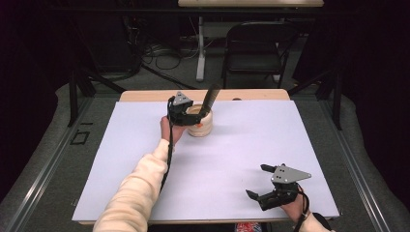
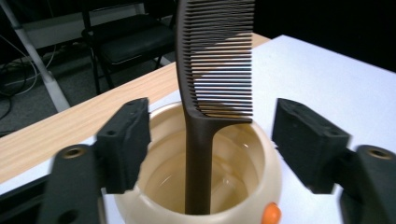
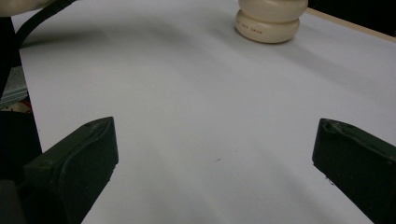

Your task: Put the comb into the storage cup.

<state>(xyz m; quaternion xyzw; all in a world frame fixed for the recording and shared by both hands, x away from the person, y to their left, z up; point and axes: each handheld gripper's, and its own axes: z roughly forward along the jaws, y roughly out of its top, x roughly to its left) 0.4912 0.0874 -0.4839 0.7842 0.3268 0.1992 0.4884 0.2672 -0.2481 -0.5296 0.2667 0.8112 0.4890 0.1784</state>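
A dark brown comb (image 1: pixel 211 96) stands handle-down in a cream round cup (image 1: pixel 200 126) at the far middle of the white sheet. My left gripper (image 1: pixel 192 114) hovers at the cup's left rim. In the left gripper view its jaws are open on either side of the comb (image 2: pixel 215 70), clear of it, above the cup's rim (image 2: pixel 268 158). My right gripper (image 1: pixel 256 181) rests near the sheet's front right, open with nothing between its jaws (image 3: pixel 215 158). The cup (image 3: pixel 268 23) lies far ahead of it.
The white sheet (image 1: pixel 241 145) covers most of a wooden table, whose bare strip (image 1: pixel 145 95) runs along the far edge. A black folding chair (image 1: pixel 256 48) and floor cables stand beyond the table. A cream sleeve (image 1: pixel 140 183) reaches in from the front left.
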